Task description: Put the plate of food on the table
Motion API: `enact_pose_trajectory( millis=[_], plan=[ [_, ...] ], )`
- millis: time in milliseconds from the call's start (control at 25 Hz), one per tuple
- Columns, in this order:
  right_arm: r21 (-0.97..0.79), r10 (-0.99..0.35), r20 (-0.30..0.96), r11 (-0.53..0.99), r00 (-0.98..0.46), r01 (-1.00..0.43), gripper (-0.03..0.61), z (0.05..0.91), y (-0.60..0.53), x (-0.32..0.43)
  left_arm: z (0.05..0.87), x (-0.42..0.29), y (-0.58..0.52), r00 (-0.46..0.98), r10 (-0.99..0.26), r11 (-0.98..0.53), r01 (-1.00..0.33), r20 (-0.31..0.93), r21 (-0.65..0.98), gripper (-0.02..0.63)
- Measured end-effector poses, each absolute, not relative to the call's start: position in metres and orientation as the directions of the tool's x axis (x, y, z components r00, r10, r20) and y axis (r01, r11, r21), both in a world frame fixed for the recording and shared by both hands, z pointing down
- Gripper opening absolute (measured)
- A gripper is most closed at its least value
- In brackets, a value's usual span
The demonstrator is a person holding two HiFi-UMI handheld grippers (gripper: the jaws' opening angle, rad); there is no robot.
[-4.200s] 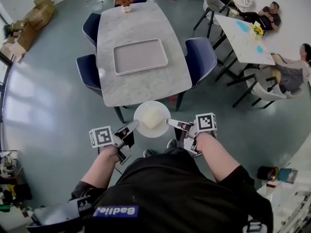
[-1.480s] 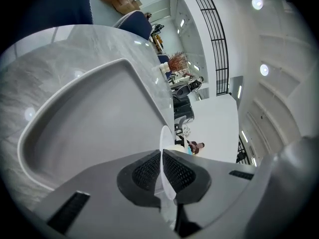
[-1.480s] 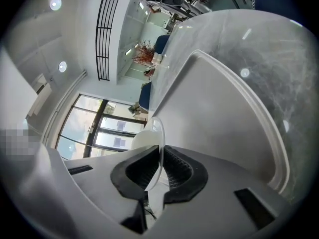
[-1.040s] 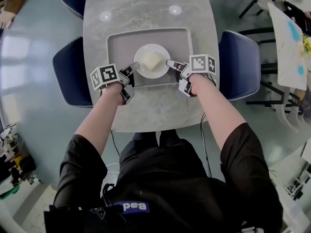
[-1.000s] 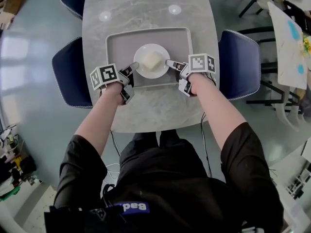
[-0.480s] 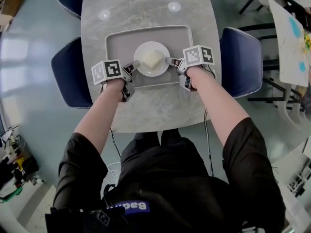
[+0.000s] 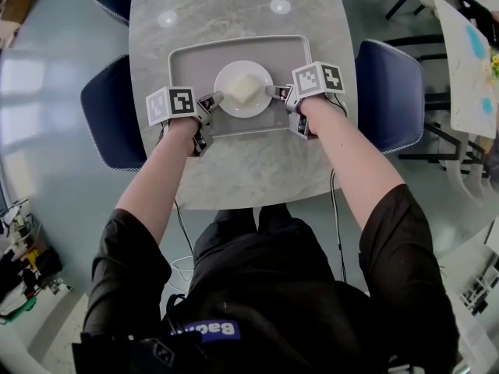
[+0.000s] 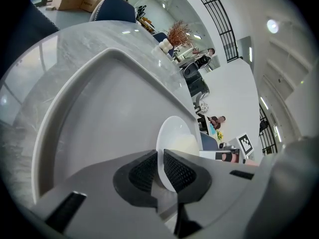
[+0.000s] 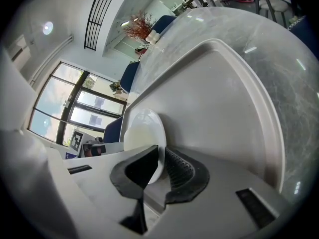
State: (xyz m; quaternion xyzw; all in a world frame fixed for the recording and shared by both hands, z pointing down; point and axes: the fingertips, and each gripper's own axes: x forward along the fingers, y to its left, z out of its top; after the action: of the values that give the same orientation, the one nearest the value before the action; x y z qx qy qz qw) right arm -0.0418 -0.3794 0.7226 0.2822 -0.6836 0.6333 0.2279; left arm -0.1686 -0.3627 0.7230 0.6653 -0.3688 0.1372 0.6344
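A white plate [image 7: 231,107] carrying a pale block of food [image 7: 244,89] is over the middle of a grey tray [image 7: 187,59] on the marble table [image 7: 234,170]. My left gripper [image 7: 216,97] is shut on the plate's left rim and my right gripper [image 7: 271,92] on its right rim. The left gripper view has the plate [image 8: 172,143] edge-on, pinched in the left gripper [image 8: 160,171] above the tray [image 8: 99,113]. The right gripper view shows the plate [image 9: 142,128] clamped in the right gripper [image 9: 160,166]. Whether the plate touches the tray cannot be told.
Blue chairs stand at the table's left [image 7: 109,107] and right [image 7: 390,92]. A second white table [image 7: 475,61] is at the far right. A dried plant [image 8: 177,34] stands at the table's far end. My arms reach over the near table edge.
The plate, first held short of the table's near edge, is now over the tray. In the last second both grippers and the plate shifted slightly farther from me.
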Motion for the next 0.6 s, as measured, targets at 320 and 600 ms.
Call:
enact_pose_trajectory(
  millis=[320, 600],
  plan=[
    [-0.721, -0.103, 0.686, 0.029, -0.720, -0.692, 0.032, 0.724, -0.385, -0.034, 0.727, -0.174, -0.365, 0.678, -0.300, 0.101, -0.677, 0.671, 0.729, 0.029],
    [-0.731, -0.127, 0.673, 0.036, -0.729, -0.681, 0.032, 0.719, -0.380, -0.030, 0.725, -0.183, -0.364, 0.644, -0.327, 0.096, -0.705, 0.691, 0.702, 0.051]
  ],
)
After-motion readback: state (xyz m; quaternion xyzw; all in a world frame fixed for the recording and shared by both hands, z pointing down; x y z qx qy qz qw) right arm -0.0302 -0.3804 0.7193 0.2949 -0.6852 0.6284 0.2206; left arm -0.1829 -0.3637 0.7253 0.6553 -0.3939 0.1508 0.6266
